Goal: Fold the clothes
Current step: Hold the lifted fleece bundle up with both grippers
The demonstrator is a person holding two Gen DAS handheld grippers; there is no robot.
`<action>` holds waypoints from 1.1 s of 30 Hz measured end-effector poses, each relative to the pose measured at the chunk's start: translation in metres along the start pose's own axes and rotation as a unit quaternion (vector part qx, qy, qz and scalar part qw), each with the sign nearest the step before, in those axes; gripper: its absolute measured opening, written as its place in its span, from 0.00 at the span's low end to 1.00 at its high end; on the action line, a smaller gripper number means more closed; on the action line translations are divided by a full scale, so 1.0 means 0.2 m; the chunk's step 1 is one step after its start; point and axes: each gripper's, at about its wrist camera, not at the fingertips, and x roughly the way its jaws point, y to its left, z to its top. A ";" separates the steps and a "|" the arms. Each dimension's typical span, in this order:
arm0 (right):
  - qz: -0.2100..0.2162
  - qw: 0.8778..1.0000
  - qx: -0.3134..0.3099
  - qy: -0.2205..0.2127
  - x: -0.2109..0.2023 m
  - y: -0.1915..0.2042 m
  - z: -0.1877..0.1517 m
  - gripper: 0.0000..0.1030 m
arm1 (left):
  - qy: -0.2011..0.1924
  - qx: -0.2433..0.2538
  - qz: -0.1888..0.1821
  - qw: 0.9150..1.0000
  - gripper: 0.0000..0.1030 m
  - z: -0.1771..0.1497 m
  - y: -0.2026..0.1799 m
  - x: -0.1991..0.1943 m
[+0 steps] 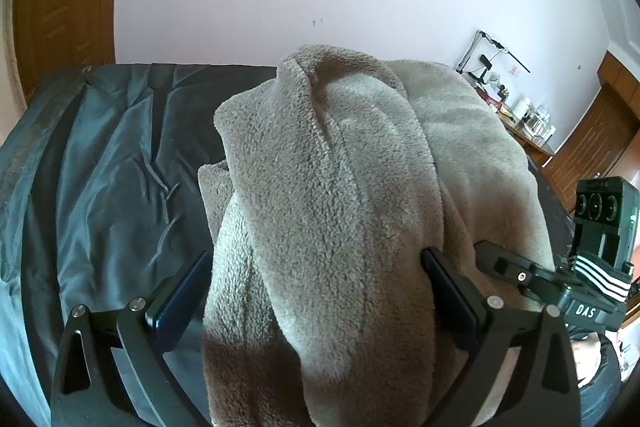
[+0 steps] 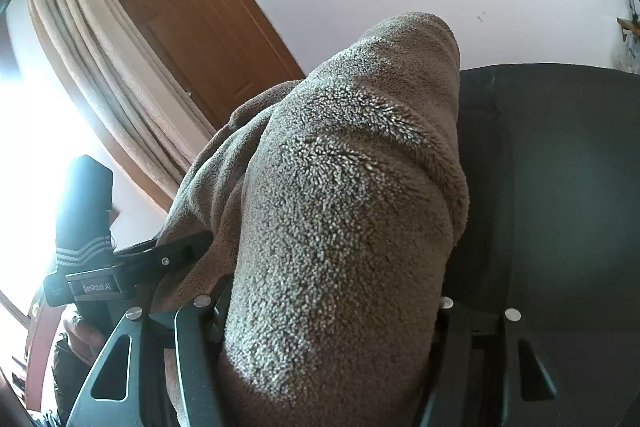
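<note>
over dark bedding (image 1: 100, 155), both wide-spread grippers (image 1: 316, 291) (image 2: 332, 307) straddle bunched fleece garment (image 1: 332, 187).

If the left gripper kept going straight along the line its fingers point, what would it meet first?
The left gripper would meet the fleece garment at once: its bunched folds already fill the gap between the fingers. Depth beyond is unclear; the dark bed cover lies underneath.
</note>
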 end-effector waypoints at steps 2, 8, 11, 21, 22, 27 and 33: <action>-0.002 1.000 -0.003 -0.001 -0.10 0.01 -0.10 0.61 | -0.006 0.012 0.014 1.000 0.99 -0.01 -0.03 0.01; -0.010 1.000 -0.012 -0.004 -0.58 0.09 -0.65 0.61 | -0.025 0.048 0.046 0.997 0.90 -0.01 -0.11 0.01; -0.019 1.000 -0.020 -0.004 -0.60 0.10 -0.66 0.61 | -0.031 0.065 0.052 0.996 0.76 -0.01 -0.17 0.02; -0.024 1.000 -0.020 -0.005 -0.66 0.11 -0.67 0.61 | -0.028 0.059 0.050 0.997 0.76 -0.04 -0.10 0.02; -0.023 1.000 -0.018 -0.004 -0.66 0.10 -0.67 0.61 | -0.027 0.054 0.049 0.997 0.78 -0.03 -0.10 0.02; -0.015 1.000 -0.005 0.002 -0.66 0.05 -0.67 0.63 | -0.017 0.014 0.053 0.998 1.00 -0.02 -0.03 0.04; -0.011 1.000 0.001 0.005 -0.68 0.00 -0.67 0.65 | 0.052 -0.122 -0.084 0.988 1.00 -0.02 0.24 0.14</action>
